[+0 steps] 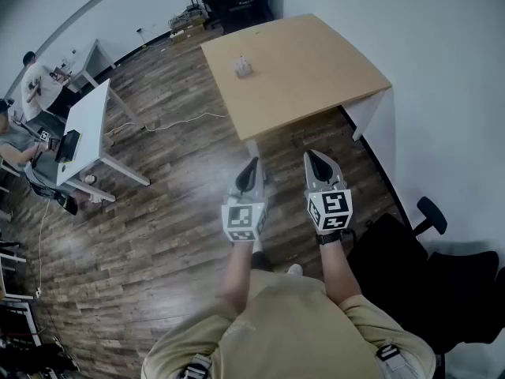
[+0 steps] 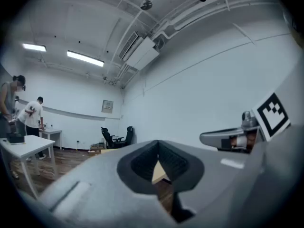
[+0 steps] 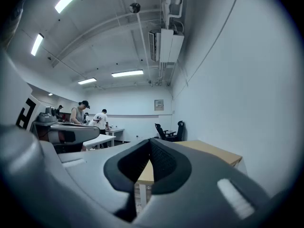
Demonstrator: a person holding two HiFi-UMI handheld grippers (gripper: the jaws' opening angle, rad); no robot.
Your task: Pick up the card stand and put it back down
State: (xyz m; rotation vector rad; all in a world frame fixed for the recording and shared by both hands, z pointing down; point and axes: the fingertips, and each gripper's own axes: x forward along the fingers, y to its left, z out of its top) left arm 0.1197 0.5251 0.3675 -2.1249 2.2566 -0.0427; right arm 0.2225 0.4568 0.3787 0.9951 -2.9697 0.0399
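We've got the left tongs (image 1: 251, 166) and right tongs (image 1: 317, 160) level, side by side, both clenched empty. A black chair (image 1: 430, 216) sits to our right. Ahead lies the counter (image 1: 316, 69), with the card stand (image 1: 244, 68) upright, well apart from us.

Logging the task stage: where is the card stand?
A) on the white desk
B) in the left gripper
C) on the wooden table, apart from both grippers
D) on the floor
C: the card stand sits on the wooden table, well ahead of the shut left gripper and right gripper.
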